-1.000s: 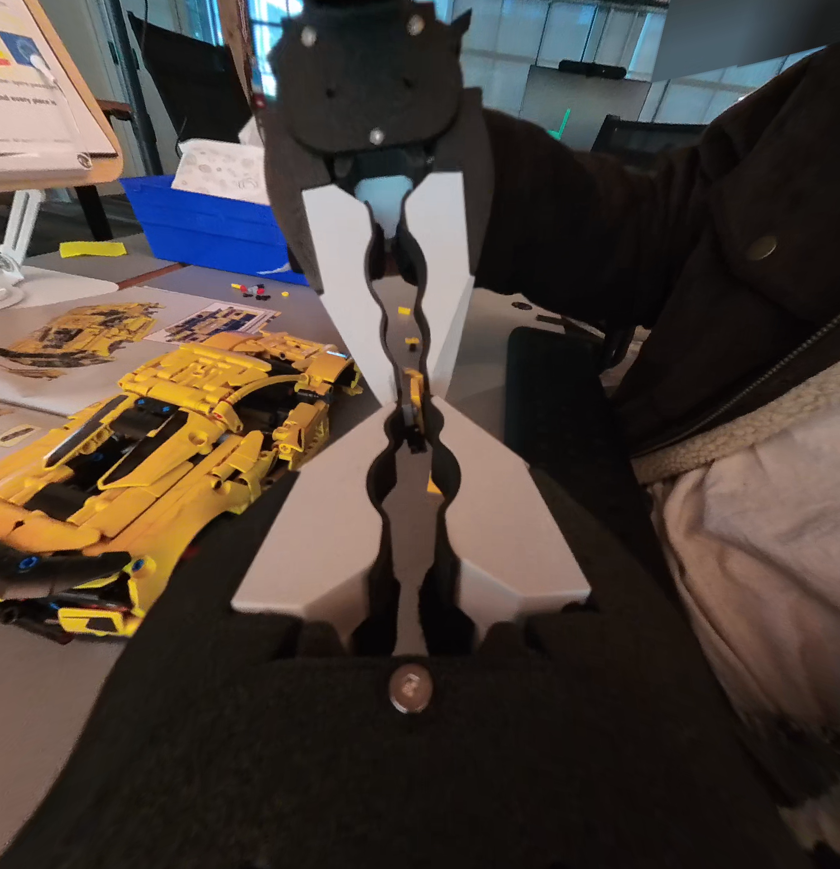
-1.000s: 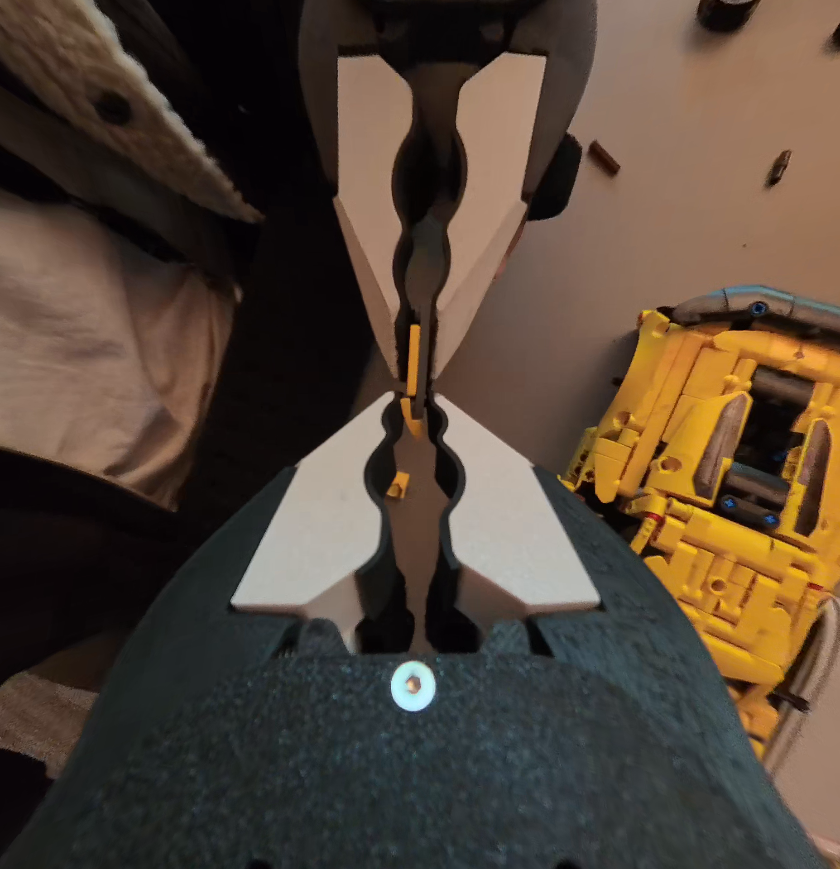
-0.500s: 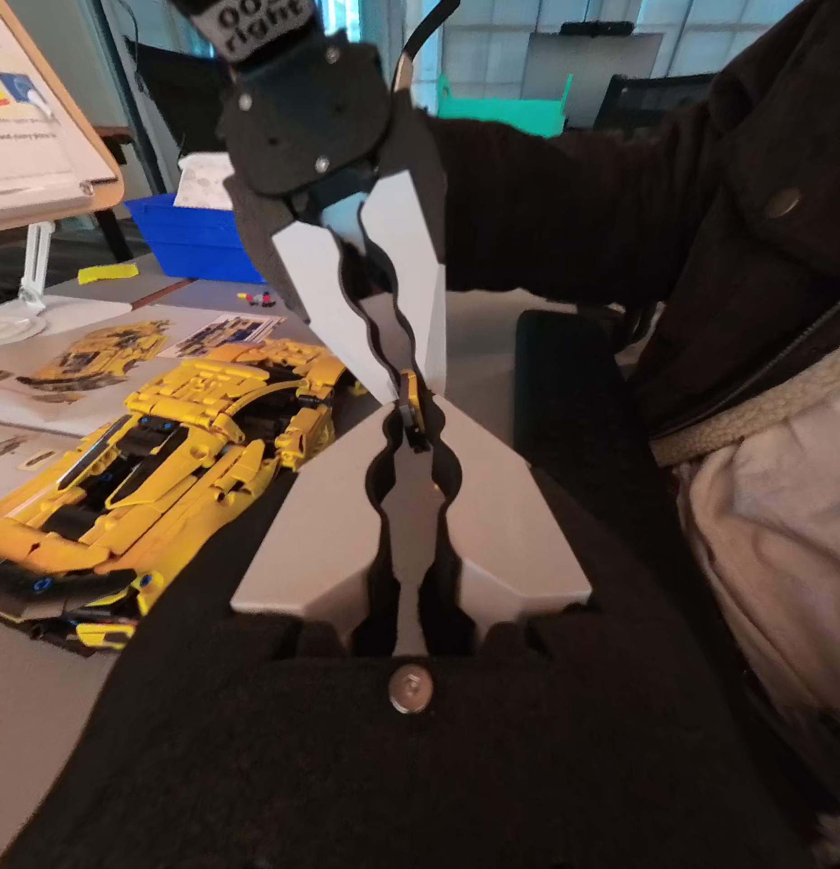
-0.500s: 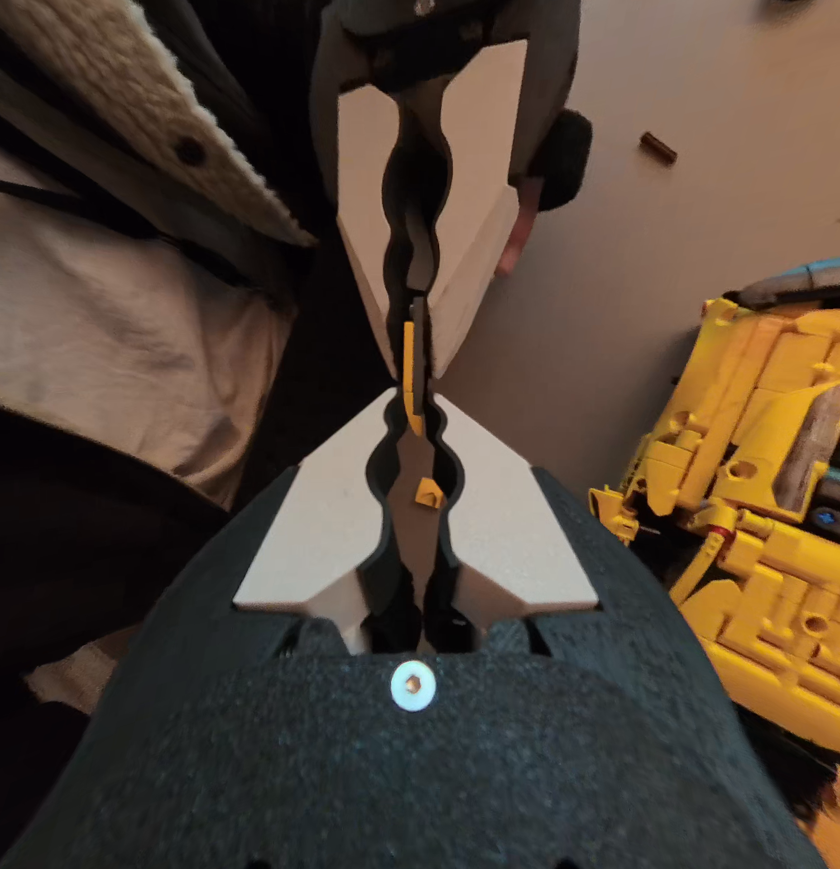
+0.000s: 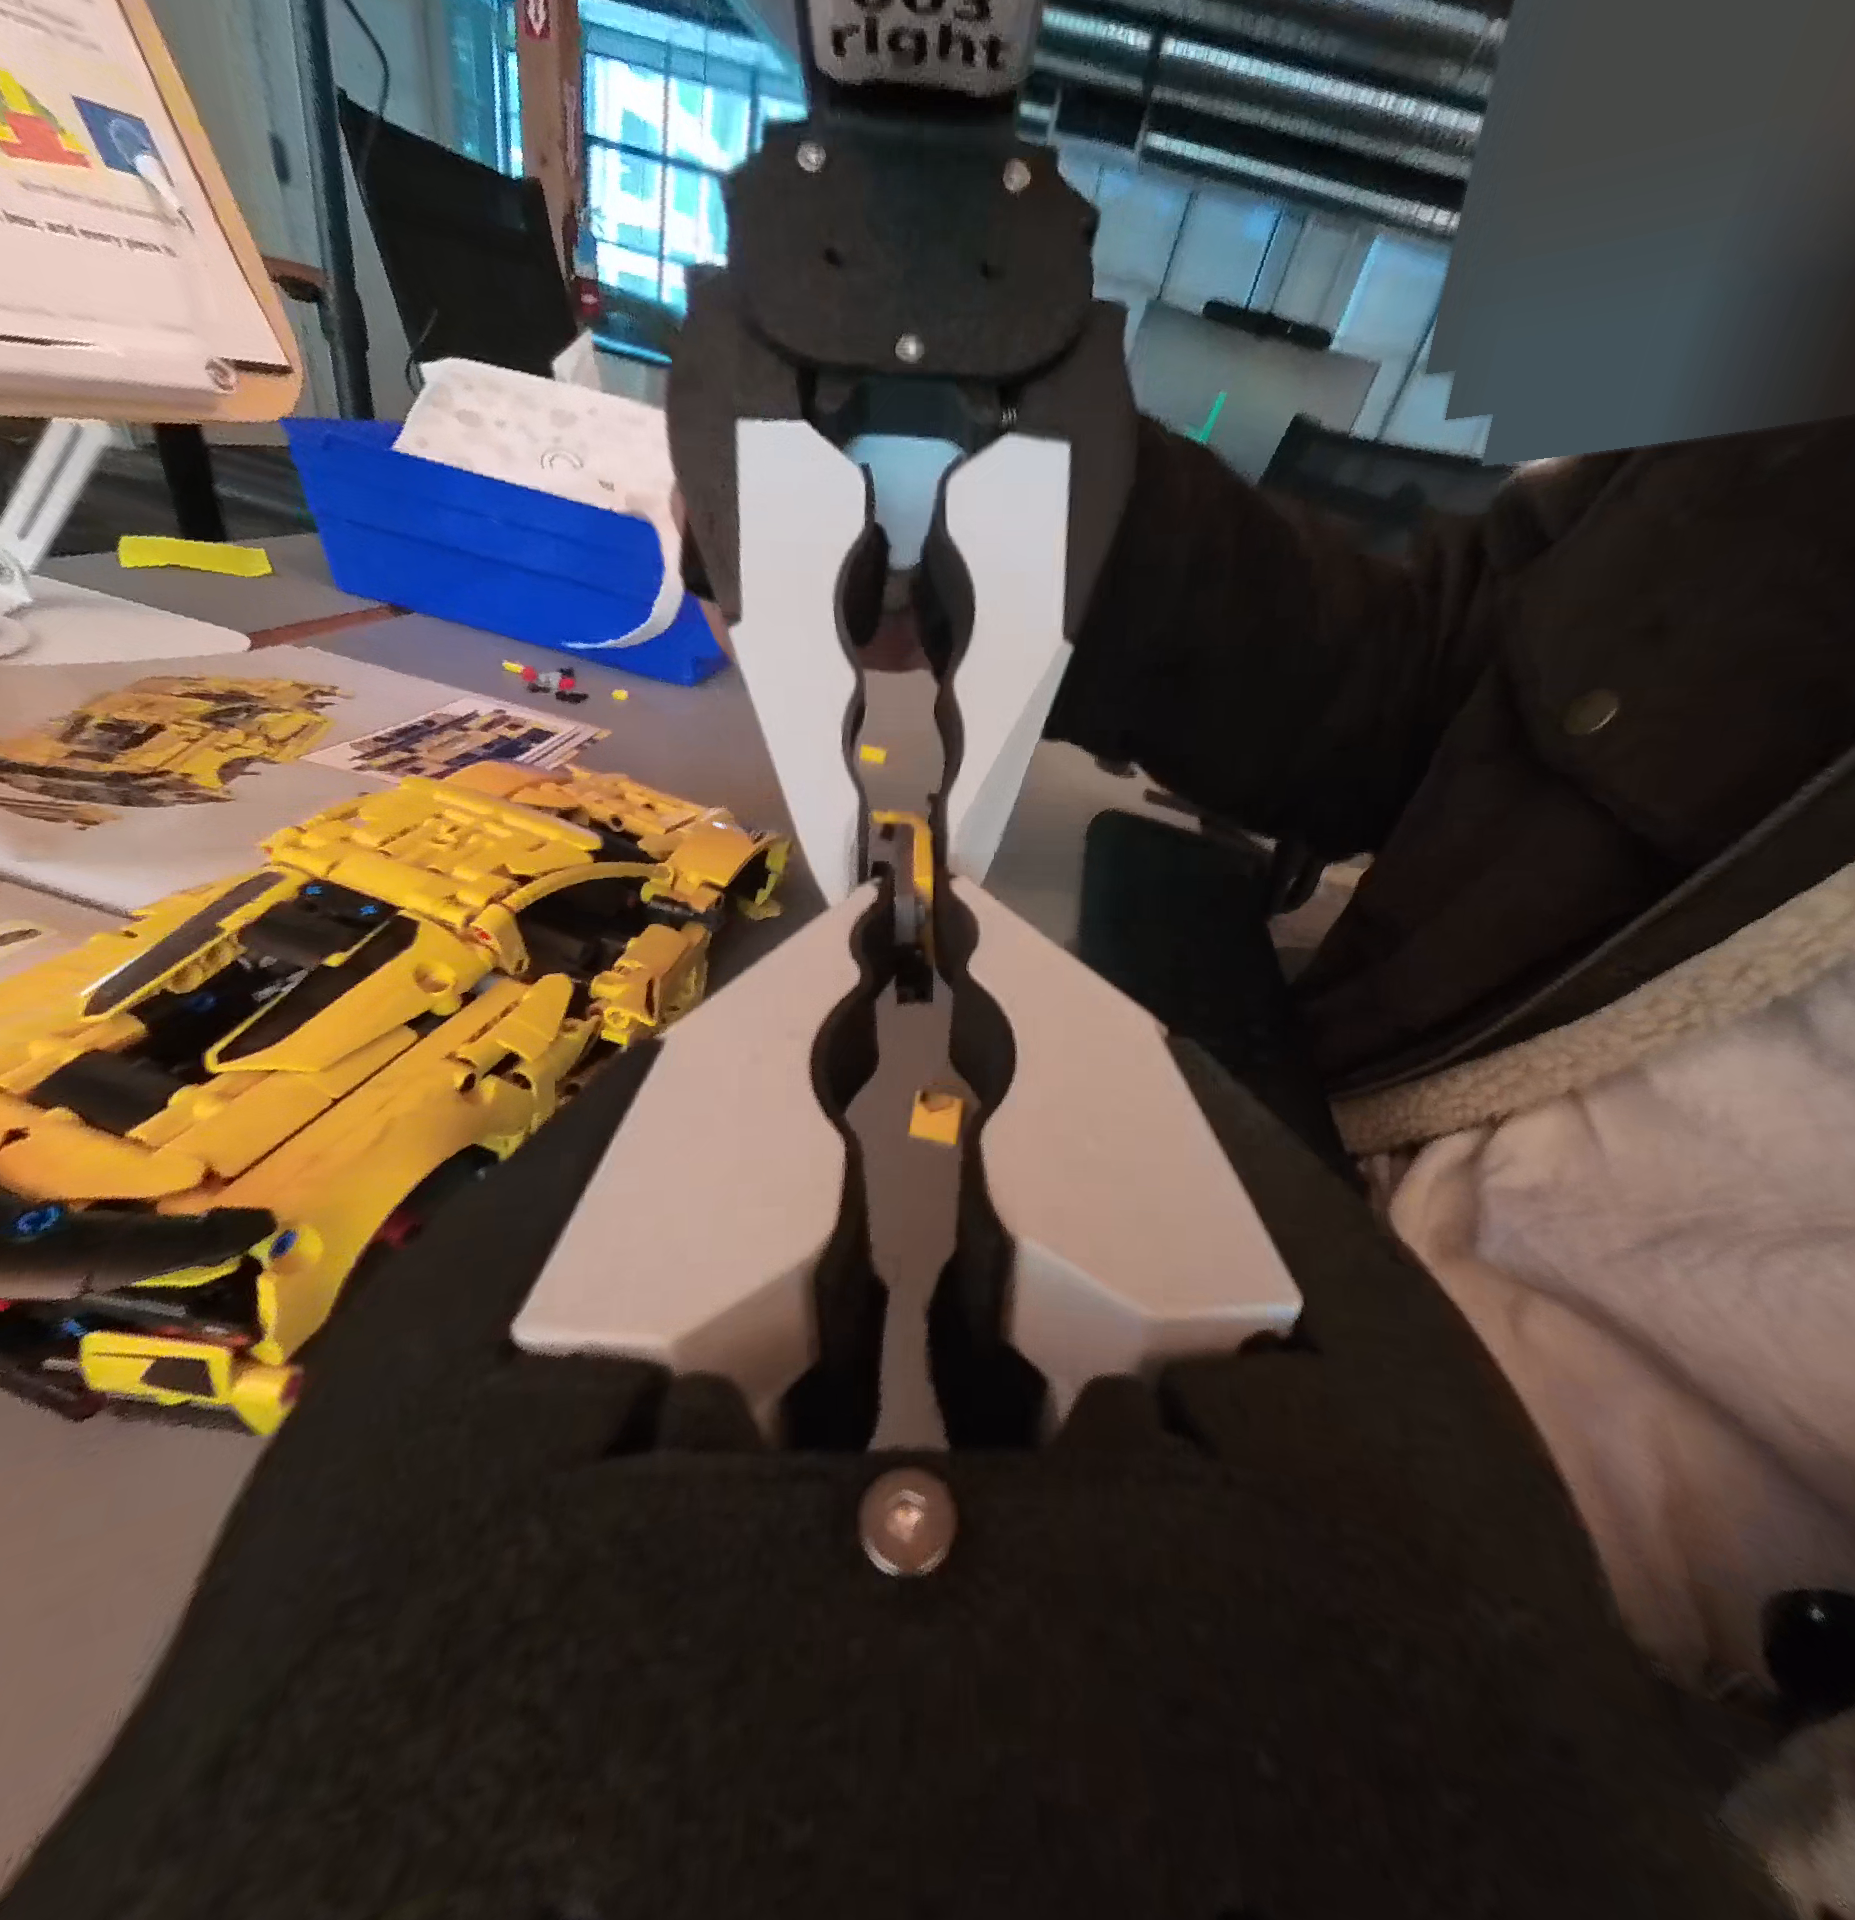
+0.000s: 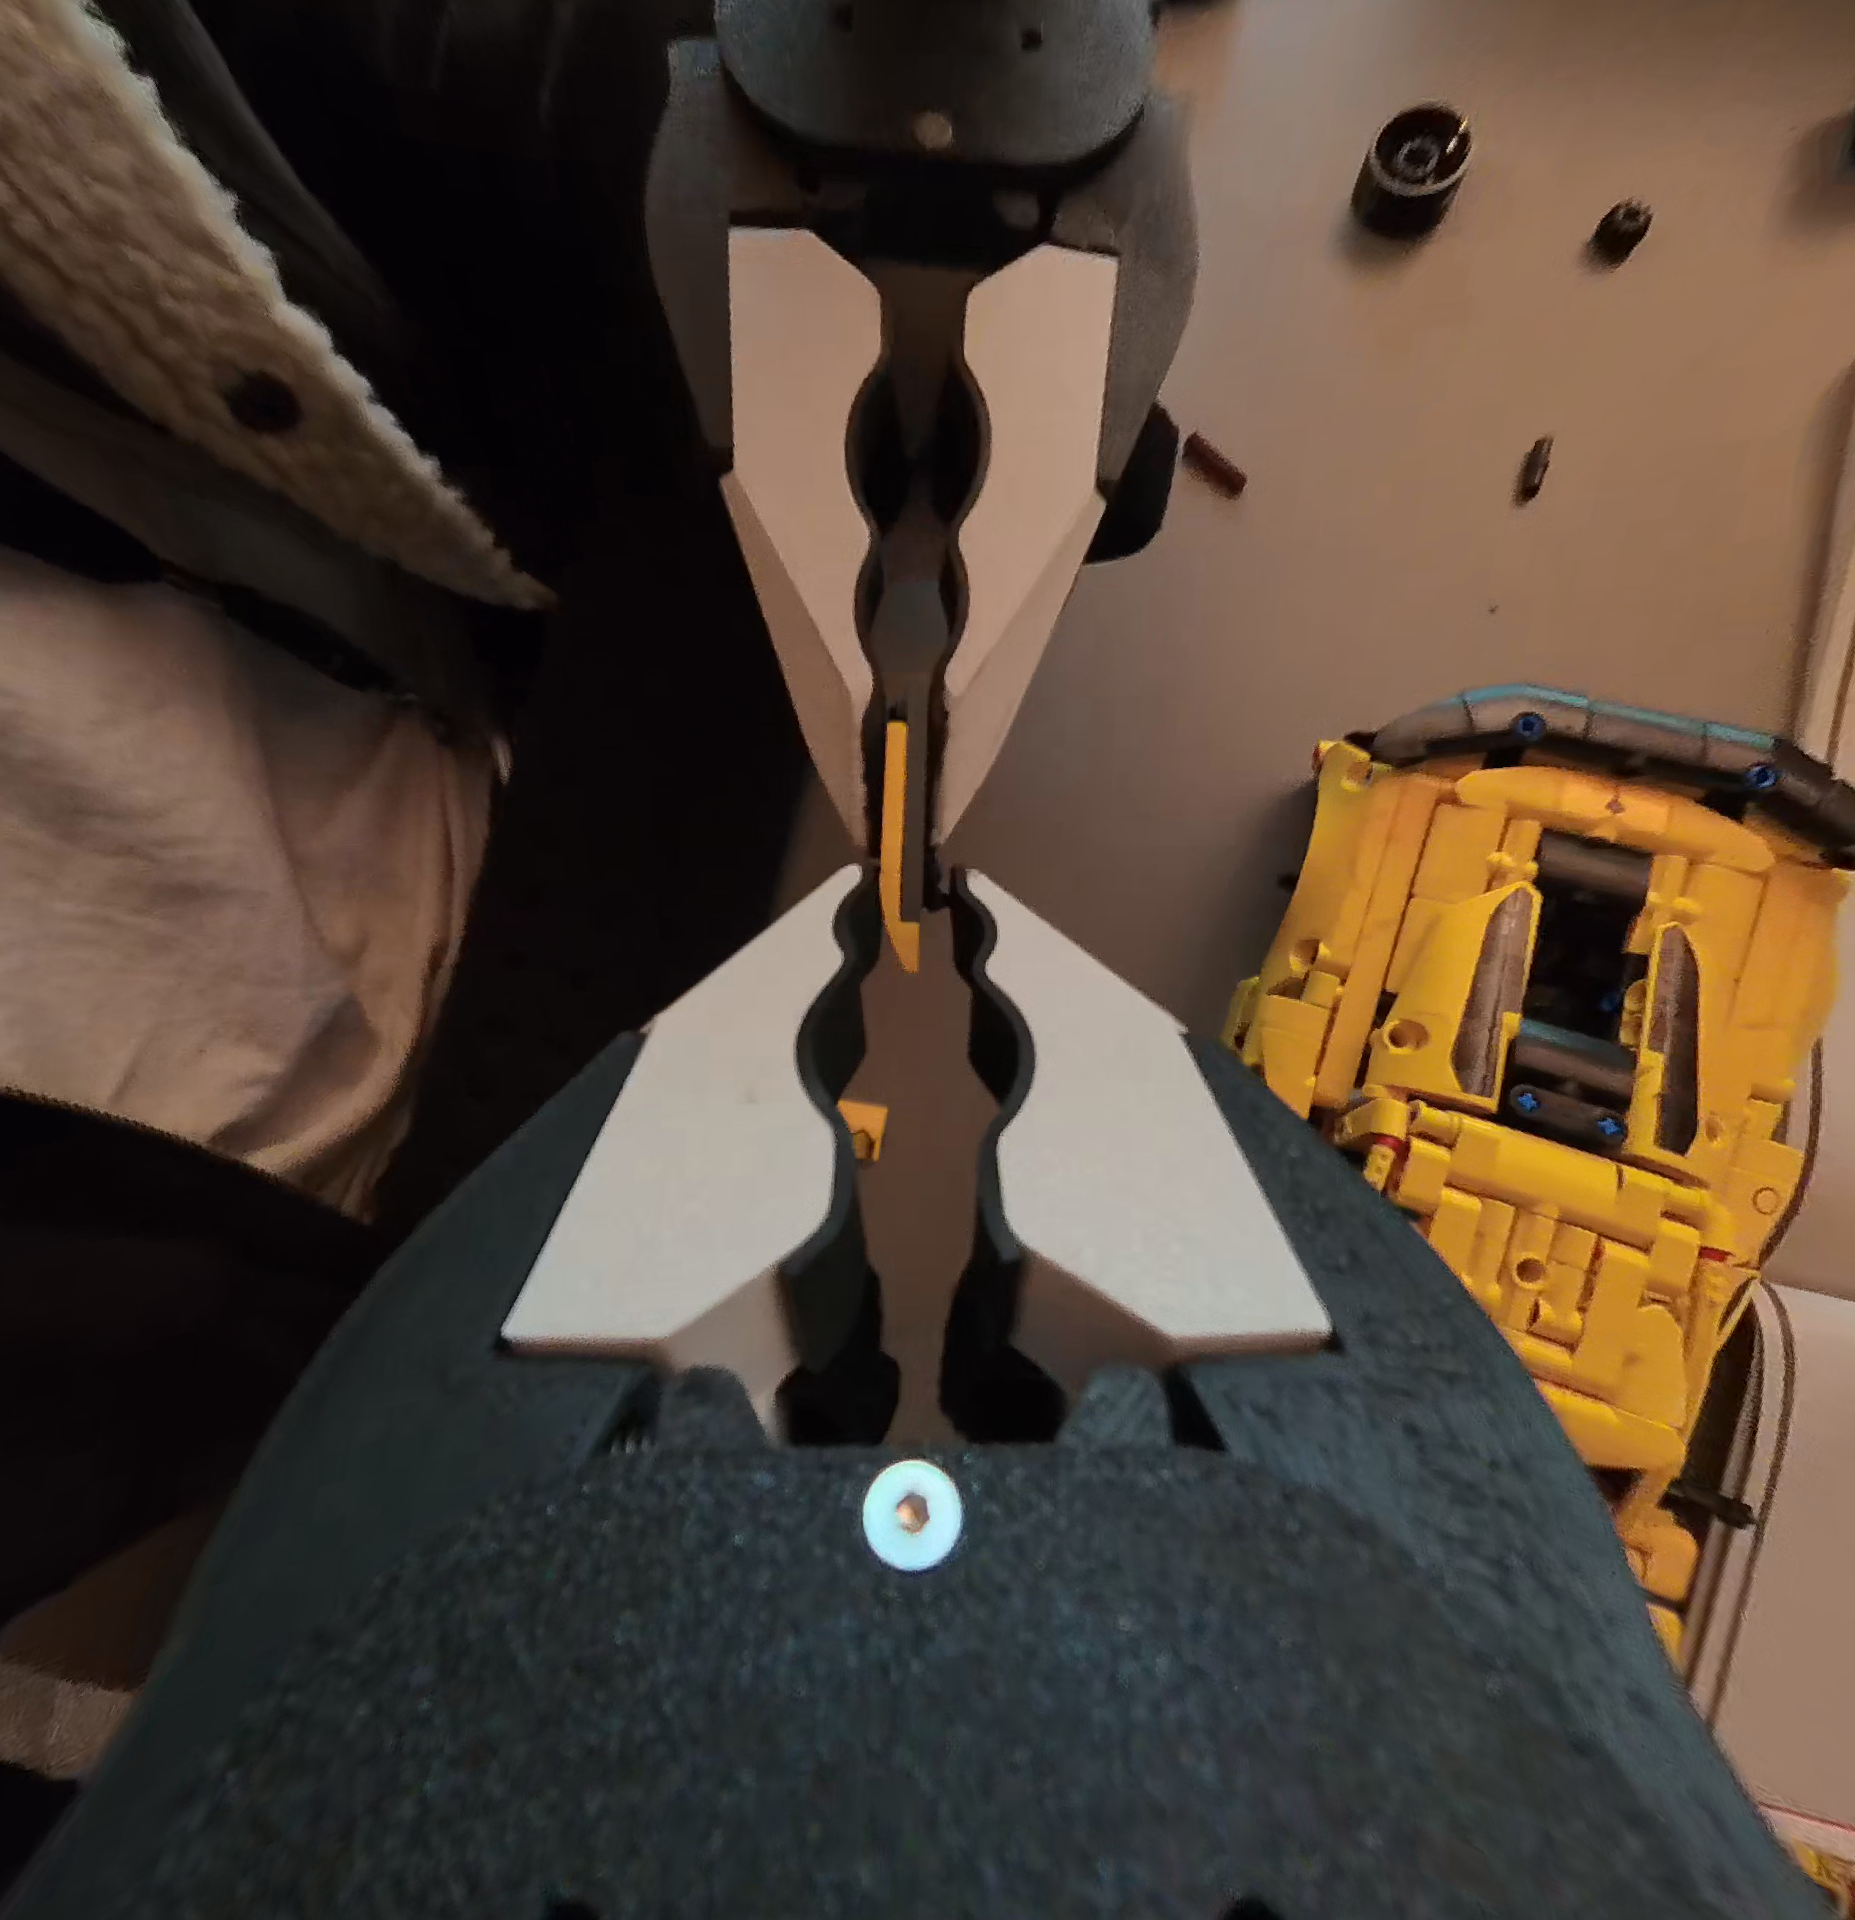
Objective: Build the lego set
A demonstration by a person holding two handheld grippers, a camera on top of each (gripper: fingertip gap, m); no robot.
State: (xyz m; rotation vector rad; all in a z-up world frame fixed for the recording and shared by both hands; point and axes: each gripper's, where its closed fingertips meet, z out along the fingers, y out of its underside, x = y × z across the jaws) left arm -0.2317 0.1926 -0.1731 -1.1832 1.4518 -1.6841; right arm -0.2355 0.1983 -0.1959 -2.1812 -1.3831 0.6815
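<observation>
My left gripper (image 5: pixel 907 909) and right gripper (image 5: pixel 895 868) meet tip to tip above the table. Both are shut on a small yellow and black lego piece (image 5: pixel 902 883) held between them. In the right wrist view the same piece (image 6: pixel 895 831) shows as a thin yellow strip running from the left gripper (image 6: pixel 902 821) above into my right gripper (image 6: pixel 907 888). The part-built yellow lego car (image 5: pixel 331 987) lies on the grey table to the left; it also shows in the right wrist view (image 6: pixel 1525 1091). A small loose yellow brick (image 5: pixel 933 1120) lies on the table under the grippers.
A blue bin (image 5: pixel 507 561) and printed instruction sheets (image 5: pixel 123 748) lie behind the car. Tiny loose parts (image 5: pixel 554 681) lie near the bin. A black wheel (image 6: pixel 1411 166) and small dark pins (image 6: pixel 1214 462) lie on the table. The person's jacket (image 5: pixel 1525 779) fills the right side. The tips of both grippers are at nearly the same place. The small loose yellow brick (image 5: pixel 933 1120) lies around 12 cm away from my right fingertips.
Both grippers stay shut tip to tip on the piece. The right gripper tilted half a second ago and now stands straight in line with the left again. The pair has shifted a little relative to the car.
</observation>
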